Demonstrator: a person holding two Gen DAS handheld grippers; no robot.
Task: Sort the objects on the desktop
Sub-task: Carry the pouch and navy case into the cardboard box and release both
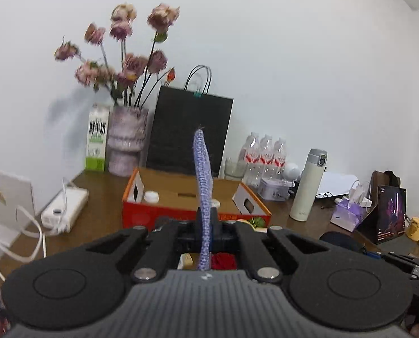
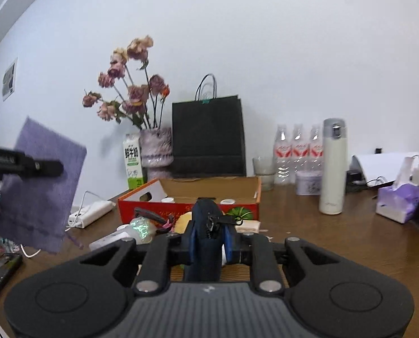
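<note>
I have the brown wooden desk (image 2: 336, 242) spread under both cameras, white wall behind; against that wall stands a black paper bag (image 2: 208, 138) with cord handles, and left of it a pale vase of dried pink roses (image 1: 127, 140) with a green-and-white milk carton (image 1: 97, 138) touching distance beside it; in front of the bag lies the open red and orange cardboard box (image 1: 186, 208), small white-capped jars visible inside near its front wall; to the right stand three clear water bottles (image 2: 298, 152), a cream thermos (image 2: 332, 169) and a purple tissue pack (image 2: 398, 200). My left gripper (image 1: 206, 225) is clenched on a purple knitted cloth (image 2: 40, 183), which I see edge-on from the left wrist as a thin strip rising before the bag, and from the right wrist as a flat square hanging in the air at left, above a white power strip (image 2: 92, 212). My right gripper (image 2: 209, 242) is clamped on a dark navy zip pouch (image 2: 206, 217), zipper pull facing me, held just above the desk in front of the box; a small heap of oddments lies on the desk beside it.
</note>
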